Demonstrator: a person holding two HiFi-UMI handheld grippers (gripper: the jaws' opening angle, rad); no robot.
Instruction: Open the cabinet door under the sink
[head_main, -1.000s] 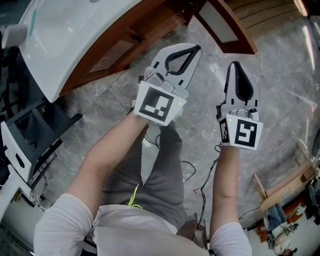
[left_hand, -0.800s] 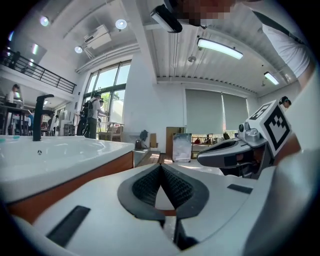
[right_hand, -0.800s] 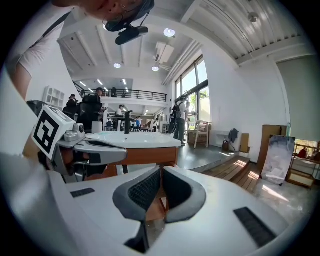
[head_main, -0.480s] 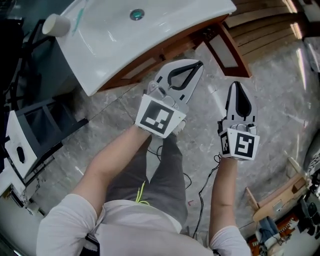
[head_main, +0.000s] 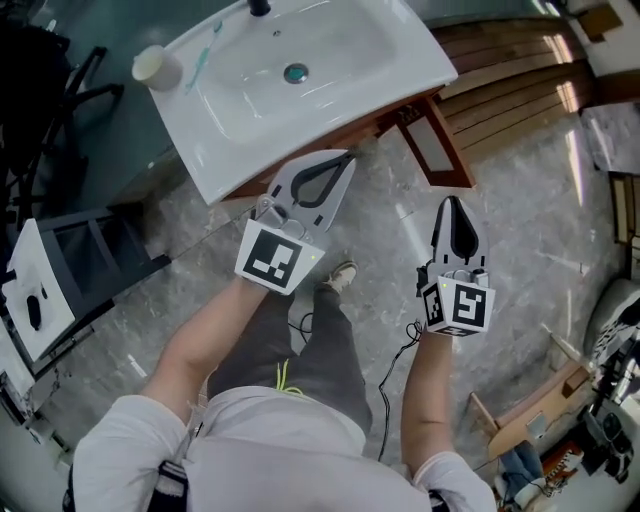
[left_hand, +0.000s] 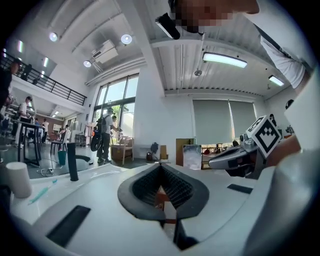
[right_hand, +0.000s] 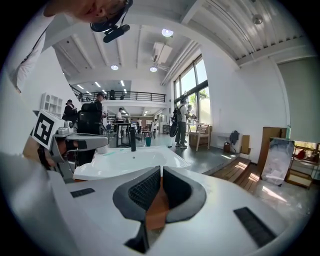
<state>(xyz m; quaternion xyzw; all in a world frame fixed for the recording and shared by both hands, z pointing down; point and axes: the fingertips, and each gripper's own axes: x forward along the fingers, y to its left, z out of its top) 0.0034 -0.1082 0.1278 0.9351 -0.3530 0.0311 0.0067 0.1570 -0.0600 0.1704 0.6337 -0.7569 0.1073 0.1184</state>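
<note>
Hovering both hand-held grippers by the sink cabinet, door swung out

Left hand-held gripper (head_main: 346, 158): jaws together, nothing between them. Its tip sits over the front edge of the wooden cabinet (head_main: 385, 120), just under the rim of the white sink (head_main: 400, 60); contact cannot be told.

Right hand-held gripper (head_main: 452, 203): jaws also together, empty. It is over the marble floor (head_main: 520, 260), near the cabinet door (head_main: 435, 145) but apart from it.

Door has a wood frame and a pale panel, and stands swung out from the cabinet's right end.

On the sink ledge, a cup (head_main: 157, 67) with a toothbrush (head_main: 203, 55) just beside it; drain (head_main: 295, 72) in the basin. Person's shoe (head_main: 341, 274) is on the floor between the two hand-held grippers.
</note>
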